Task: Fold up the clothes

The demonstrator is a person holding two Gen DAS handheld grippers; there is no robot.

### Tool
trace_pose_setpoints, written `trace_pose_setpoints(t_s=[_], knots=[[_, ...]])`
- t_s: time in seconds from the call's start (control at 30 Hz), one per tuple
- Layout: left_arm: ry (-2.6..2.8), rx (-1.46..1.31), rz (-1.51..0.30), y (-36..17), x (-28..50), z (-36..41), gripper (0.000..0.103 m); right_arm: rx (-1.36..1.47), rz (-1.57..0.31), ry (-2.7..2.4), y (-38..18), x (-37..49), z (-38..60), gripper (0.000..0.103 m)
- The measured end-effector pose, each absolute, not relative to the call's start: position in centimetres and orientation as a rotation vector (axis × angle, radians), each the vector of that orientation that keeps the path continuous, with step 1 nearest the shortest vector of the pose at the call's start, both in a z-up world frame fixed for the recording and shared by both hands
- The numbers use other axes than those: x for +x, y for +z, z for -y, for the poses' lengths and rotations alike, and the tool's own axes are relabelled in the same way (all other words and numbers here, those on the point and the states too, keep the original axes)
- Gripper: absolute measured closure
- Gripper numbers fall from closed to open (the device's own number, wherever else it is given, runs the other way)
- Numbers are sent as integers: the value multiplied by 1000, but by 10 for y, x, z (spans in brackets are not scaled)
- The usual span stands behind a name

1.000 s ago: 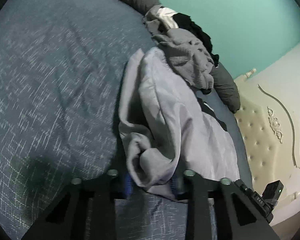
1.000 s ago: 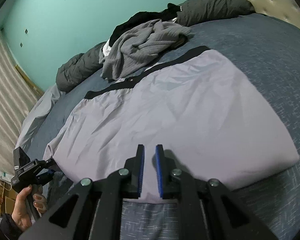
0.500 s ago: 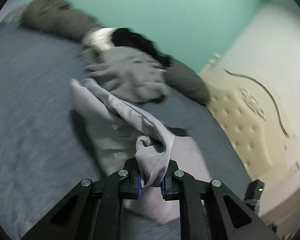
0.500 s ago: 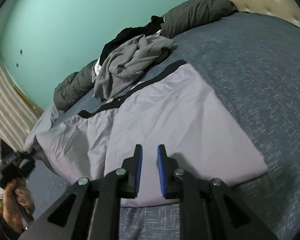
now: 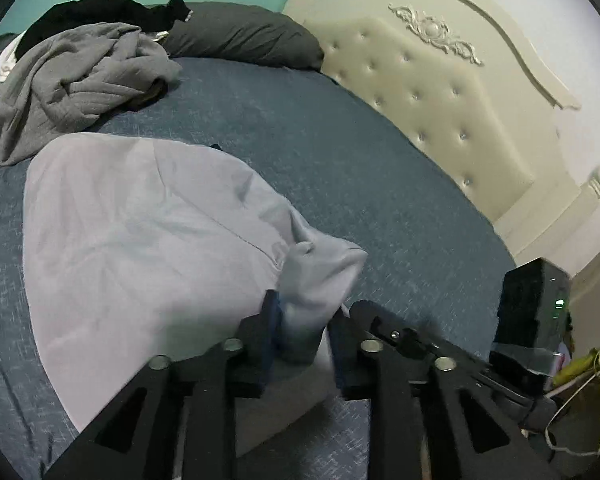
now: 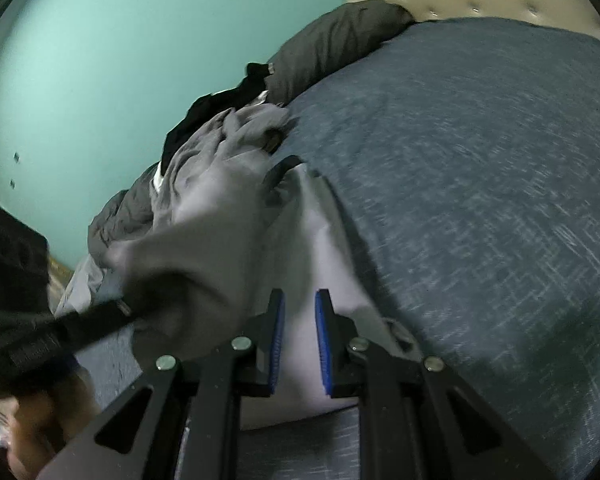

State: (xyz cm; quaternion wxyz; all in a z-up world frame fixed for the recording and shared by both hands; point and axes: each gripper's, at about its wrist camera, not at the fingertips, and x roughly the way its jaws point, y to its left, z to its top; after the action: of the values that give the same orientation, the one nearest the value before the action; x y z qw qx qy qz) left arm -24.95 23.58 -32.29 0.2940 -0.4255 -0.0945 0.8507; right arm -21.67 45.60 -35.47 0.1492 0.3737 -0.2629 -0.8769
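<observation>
A light grey garment (image 5: 140, 240) lies on the blue bedsheet (image 5: 360, 168), with one half doubled over the other. My left gripper (image 5: 302, 332) is shut on a bunched corner of it, low over the sheet at the garment's right edge. In the right wrist view the carried flap (image 6: 204, 248) hangs over the flat layer (image 6: 316, 232), and the left gripper's fingertips are buried in the fabric. My right gripper (image 6: 300, 340) sits over the garment's near edge. Its jaws are a narrow gap apart with nothing pinched. A hand (image 6: 32, 436) holds the left tool.
A crumpled grey sweater (image 5: 80, 84) and black clothes (image 5: 100, 8) are piled at the back against a dark pillow (image 5: 240, 36). The cream tufted headboard (image 5: 420, 80) bounds the bed on the right. A black unit with a green light (image 5: 536, 300) is beside it.
My left gripper shut on the garment's corner, lifted it and carried it across toward the right gripper, doubling the garment over. The right gripper stayed at the near edge.
</observation>
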Motion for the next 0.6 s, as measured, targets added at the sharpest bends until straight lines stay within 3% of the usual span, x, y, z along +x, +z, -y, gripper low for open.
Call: trace_pose_setpoints(t_s=[0.07,0.33,0.4,0.53,0.6], knots=[[2294,-1097,287,-314,-245,-226,36,1074,775,-2514,-355,-219,-458,87],[2453,-1118,327,-314,-250,-161,36,973,847,-2514,-334,-215,-461,71],[2475,-1148,299,-324,-251,-154,36,921,863,-2532,-323,-210,-462,70],[2448,-1198,231,-347,-245,-157,36,888,833,-2527,-305,-214,-450,55],[2438,-1207,197,-352,-242,-164,36,926,782,-2511,-303,-220,-436,54]])
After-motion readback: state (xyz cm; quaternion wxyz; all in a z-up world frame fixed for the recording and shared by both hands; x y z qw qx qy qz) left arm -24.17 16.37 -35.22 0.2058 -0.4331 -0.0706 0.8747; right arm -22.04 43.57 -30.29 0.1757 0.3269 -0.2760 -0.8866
